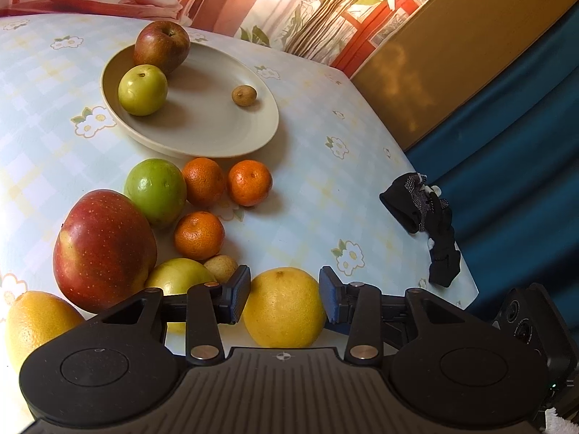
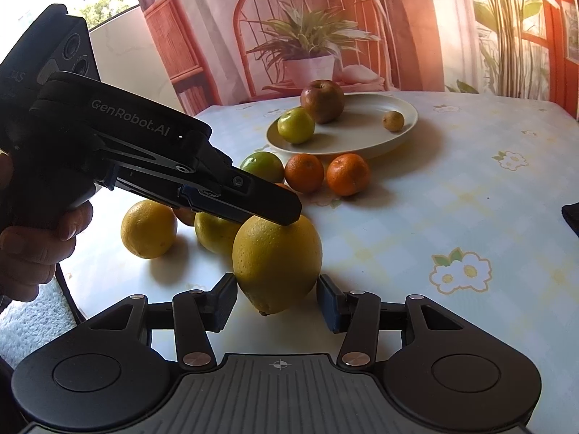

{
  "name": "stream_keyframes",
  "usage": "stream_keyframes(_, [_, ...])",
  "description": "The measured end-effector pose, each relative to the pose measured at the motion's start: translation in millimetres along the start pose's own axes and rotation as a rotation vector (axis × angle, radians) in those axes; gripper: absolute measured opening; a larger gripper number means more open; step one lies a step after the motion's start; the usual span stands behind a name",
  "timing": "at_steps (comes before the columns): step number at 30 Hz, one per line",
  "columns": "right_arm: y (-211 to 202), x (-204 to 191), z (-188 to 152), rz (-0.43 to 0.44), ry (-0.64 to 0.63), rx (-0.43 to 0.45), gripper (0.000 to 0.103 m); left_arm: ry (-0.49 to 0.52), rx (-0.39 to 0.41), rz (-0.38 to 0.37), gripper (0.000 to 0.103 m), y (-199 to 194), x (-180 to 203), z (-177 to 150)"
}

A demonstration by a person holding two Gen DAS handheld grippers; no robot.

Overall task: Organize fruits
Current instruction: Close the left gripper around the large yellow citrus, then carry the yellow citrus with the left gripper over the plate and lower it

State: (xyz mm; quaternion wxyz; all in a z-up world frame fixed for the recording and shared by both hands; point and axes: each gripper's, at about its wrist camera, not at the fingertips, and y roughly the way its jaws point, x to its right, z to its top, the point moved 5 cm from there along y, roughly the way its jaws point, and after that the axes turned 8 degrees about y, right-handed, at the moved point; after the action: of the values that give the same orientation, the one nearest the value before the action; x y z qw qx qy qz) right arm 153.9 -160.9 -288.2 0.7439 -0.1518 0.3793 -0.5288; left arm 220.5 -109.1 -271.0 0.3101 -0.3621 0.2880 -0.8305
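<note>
A yellow lemon (image 1: 284,311) (image 2: 277,256) sits between both grippers. My left gripper (image 1: 286,296) has its pads against the lemon's two sides; in the right wrist view its fingertips (image 2: 289,217) lie over the lemon's top. My right gripper (image 2: 278,296) is shut on the same lemon lower down, the lemon's pointed end tilted toward the table. The cream plate (image 1: 217,133) (image 2: 354,137) farther back holds a dark red apple (image 1: 161,47), a green fruit (image 1: 143,89) and a small brown fruit (image 1: 244,95).
Loose fruit lies left of the lemon: a big red apple (image 1: 105,249), a green apple (image 1: 155,191), three tangerines (image 1: 204,181), another yellow citrus (image 1: 36,322) and a yellow-green fruit (image 1: 177,275). A black glove (image 1: 427,224) hangs at the table's right edge. A hand (image 2: 32,249) holds the left gripper.
</note>
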Motion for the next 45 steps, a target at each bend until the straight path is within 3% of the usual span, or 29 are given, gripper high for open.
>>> stream_keyframes(10, [-1,-9,5,-0.081,-0.065,-0.003,0.049,0.110,-0.011,0.048,0.045,3,15,1])
stream_keyframes(20, [-1,3,8,-0.050,0.044,-0.010,0.049,0.117,-0.011,0.029,0.049,8,14,-1])
stream_keyframes(26, [-1,-4,21,-0.061,-0.001,0.003,0.049,0.140,0.025,0.043,0.049,0,17,8])
stream_keyframes(34, [-8,-13,81,-0.063,-0.134,0.069,0.049,0.135,0.140,0.044,0.049,-25,19,61])
stream_keyframes(39, [2,-8,123,-0.047,-0.174,0.105,0.049,0.150,0.172,0.061,0.049,-27,15,102])
stream_keyframes(45, [36,8,167,-0.056,-0.215,0.087,0.049,0.159,0.173,0.082,0.049,-6,-3,144])
